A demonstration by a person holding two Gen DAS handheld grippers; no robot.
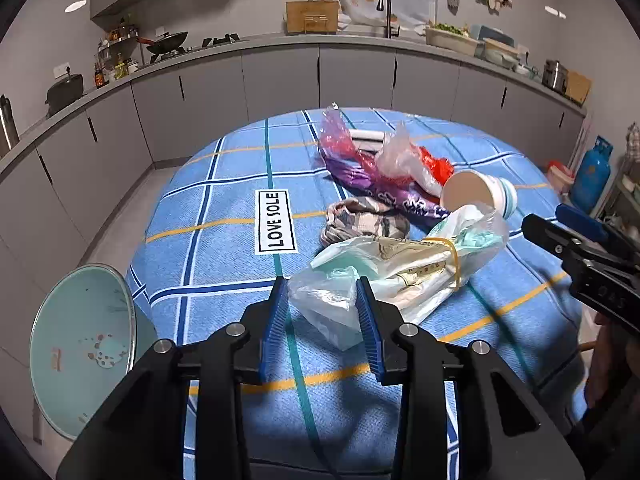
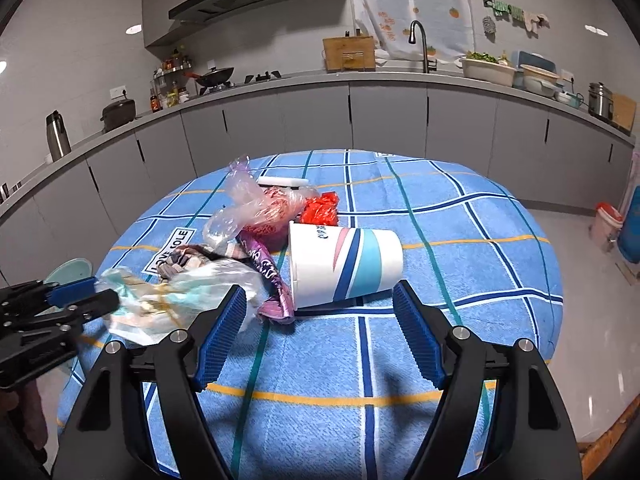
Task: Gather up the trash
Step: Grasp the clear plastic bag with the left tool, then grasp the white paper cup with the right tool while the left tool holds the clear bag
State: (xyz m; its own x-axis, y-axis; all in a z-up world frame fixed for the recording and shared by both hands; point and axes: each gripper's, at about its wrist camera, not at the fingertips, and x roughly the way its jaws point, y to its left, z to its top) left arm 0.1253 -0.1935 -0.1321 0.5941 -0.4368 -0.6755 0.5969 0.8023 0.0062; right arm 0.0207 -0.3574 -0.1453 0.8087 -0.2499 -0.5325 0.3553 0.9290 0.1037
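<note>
On a table spread with a blue plaid cloth (image 1: pixel 224 248), a heap of trash is lying toward the middle and the 3 o'clock side in the left wrist view; the left gripper (image 1: pixel 322 312) is sitting with its blue pads either side of the near end of a clear plastic bag (image 1: pixel 400 264) stuffed with pale green and cream wrappers and tied with a yellow rubber band (image 1: pixel 454 260); the pads are touching the bag's film, though whether they are squeezing it firmly I cannot tell. In the right wrist view that same gripper (image 2: pixel 96 294) is showing at 9 o'clock, its tips against the bag (image 2: pixel 180 300).

The right gripper (image 2: pixel 320 320) is hanging wide apart, holding nothing; a paper cup (image 2: pixel 344 264) with blue, teal and pink stripes is lying on its side just beyond the fingertips, toward 12 o'clock, apart from both pads. In the left view the cup (image 1: pixel 480 196) is showing its open mouth, resting against the far end of the bag.

Beyond the cup, a purple wrapper (image 2: pixel 272 280), a crumpled plaid rag (image 1: pixel 360 220), pinkish clear film (image 2: pixel 248 204) and a red plastic scrap (image 2: pixel 320 208) are lying tangled together; a white roll (image 1: pixel 366 135) is lying at the far edge of the heap.

At 8 o'clock in the left view, beside the table, a pale green bin (image 1: pixel 80 348) is standing open.
</note>
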